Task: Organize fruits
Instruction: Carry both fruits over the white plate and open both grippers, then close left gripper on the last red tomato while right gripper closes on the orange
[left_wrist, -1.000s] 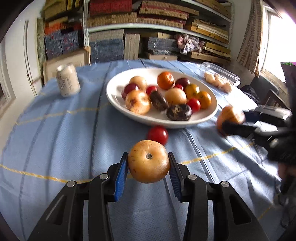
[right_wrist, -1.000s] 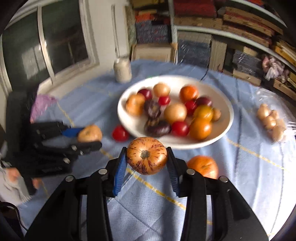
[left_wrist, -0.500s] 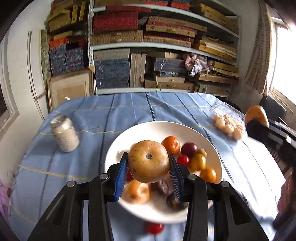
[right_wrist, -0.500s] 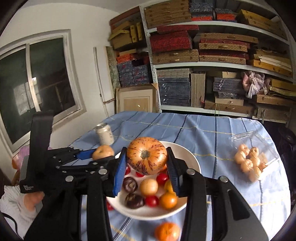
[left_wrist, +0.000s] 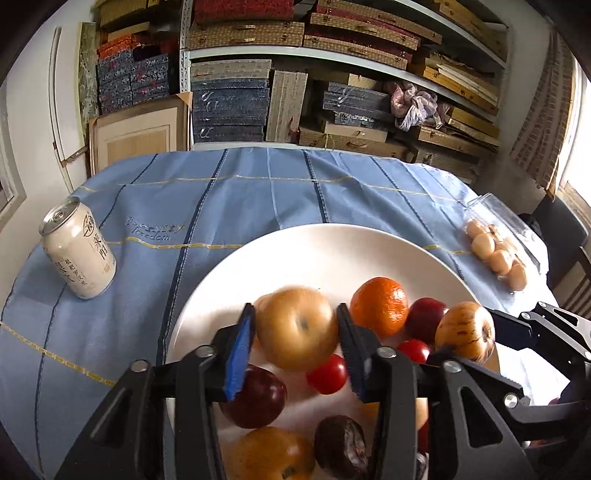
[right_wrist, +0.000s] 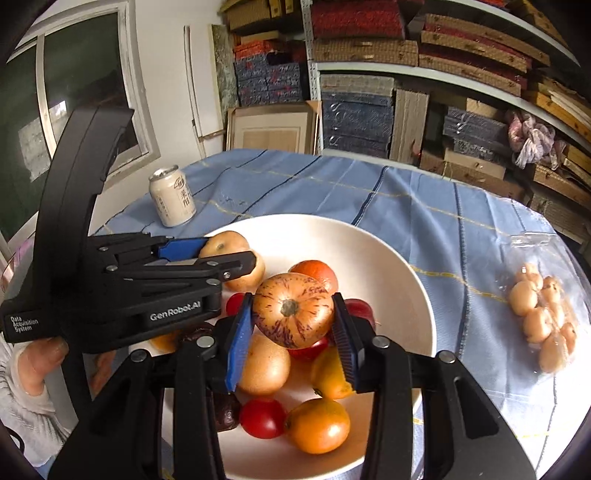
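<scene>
A wide white plate (left_wrist: 314, 251) (right_wrist: 391, 266) on the blue cloth holds several fruits: oranges, red tomatoes, dark plums. My left gripper (left_wrist: 295, 308) (right_wrist: 231, 251) hovers over the plate's left part and its jaws are opening. The tan apple (left_wrist: 295, 332) (right_wrist: 223, 243) between them is blurred and slipping free of the blue pads. My right gripper (right_wrist: 291, 295) (left_wrist: 463, 334) is shut on a striped orange-purple fruit (right_wrist: 293, 310) (left_wrist: 465, 330) just above the pile in the middle of the plate.
A cream drink can (left_wrist: 77, 254) (right_wrist: 171, 201) stands left of the plate. A clear bag of small pale fruits (left_wrist: 495, 254) (right_wrist: 543, 317) lies on the right. Packed shelves (left_wrist: 332, 55) rise behind the table. A hand (right_wrist: 37, 362) grips the left tool.
Both grippers travelled forward from the table's near side to above the plate, each carrying its fruit. The left jaws have parted and the tan apple now blurs between them.
</scene>
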